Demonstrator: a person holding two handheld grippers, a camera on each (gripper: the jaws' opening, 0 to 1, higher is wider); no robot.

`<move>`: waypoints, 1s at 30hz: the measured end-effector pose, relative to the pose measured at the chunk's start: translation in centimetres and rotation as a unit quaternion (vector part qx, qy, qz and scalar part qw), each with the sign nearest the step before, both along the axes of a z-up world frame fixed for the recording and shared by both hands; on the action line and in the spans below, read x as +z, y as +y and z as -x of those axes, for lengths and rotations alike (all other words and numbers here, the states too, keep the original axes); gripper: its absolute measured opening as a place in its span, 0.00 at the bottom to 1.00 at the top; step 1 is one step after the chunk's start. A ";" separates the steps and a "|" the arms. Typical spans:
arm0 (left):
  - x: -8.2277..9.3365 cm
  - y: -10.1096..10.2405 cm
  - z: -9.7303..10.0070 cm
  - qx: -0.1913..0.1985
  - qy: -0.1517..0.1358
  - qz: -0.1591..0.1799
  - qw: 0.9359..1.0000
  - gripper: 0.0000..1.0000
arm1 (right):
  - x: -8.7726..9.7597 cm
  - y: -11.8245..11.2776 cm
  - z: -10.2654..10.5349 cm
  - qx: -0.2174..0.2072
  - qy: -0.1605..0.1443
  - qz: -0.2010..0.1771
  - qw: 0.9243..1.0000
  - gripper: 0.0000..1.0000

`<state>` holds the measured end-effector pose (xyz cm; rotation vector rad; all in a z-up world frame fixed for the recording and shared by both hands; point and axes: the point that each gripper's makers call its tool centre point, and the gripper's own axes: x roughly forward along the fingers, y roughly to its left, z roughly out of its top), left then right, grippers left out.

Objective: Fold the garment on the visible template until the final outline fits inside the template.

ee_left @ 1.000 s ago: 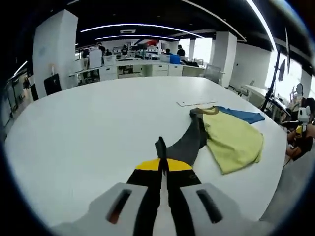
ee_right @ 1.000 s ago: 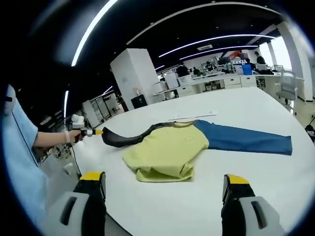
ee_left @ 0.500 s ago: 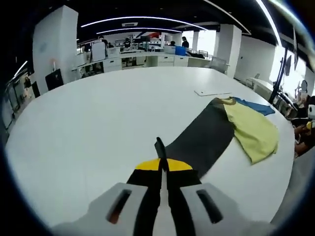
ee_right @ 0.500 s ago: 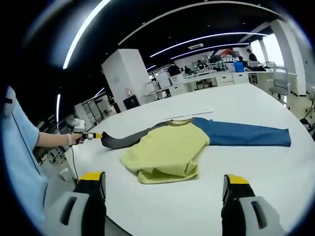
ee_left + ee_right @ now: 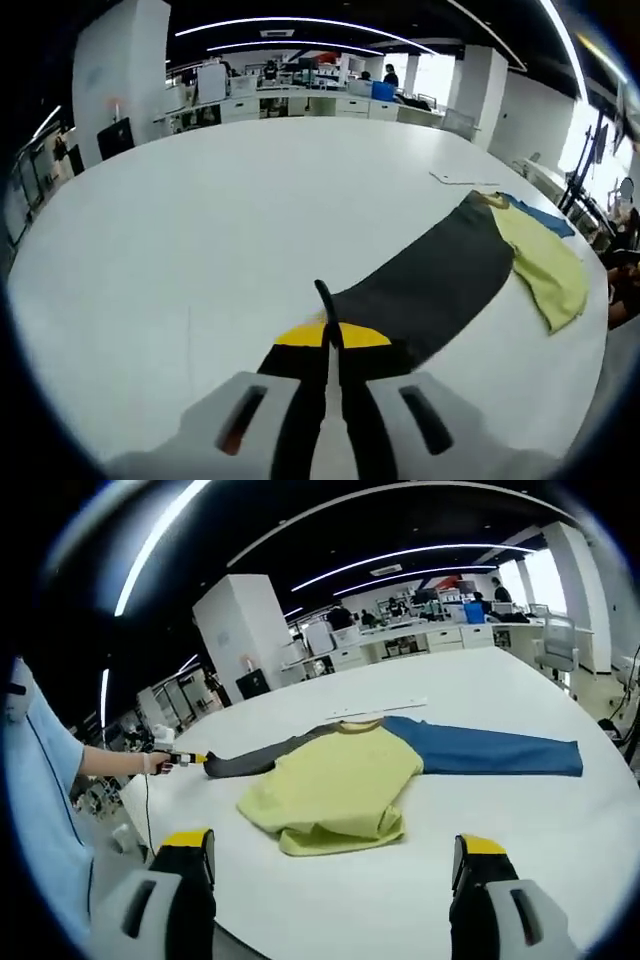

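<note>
Office counter (image 5: 560, 820) | left tongs (image 5: 327, 340) pinch dark sleeve (image 5: 430, 290), stretched flat | right tongs (image 5: 330, 865) agape | next: fold sleeve over shirt (image 5: 330, 790)

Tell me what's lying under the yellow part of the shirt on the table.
Under the yellow body only the white table shows around its edges. Its lower hem is bunched over itself, hiding more cloth. Whether a template lies beneath cannot be seen; a thin white strip lies beyond the collar.

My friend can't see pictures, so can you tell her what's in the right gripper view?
A long-sleeved shirt with a yellow body lies rumpled on a big white table, its blue sleeve stretched flat. The left gripper pinches the dark grey sleeve and holds it out sideways. The right gripper hovers open nearby.
</note>
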<state>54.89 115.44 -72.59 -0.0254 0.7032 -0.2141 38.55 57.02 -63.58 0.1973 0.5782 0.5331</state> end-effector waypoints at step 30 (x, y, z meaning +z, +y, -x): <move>-2.0 1.2 -0.7 0.018 -0.006 0.023 1.000 0.13 | -0.4 1.0 0.2 0.000 0.016 0.014 1.000 1.00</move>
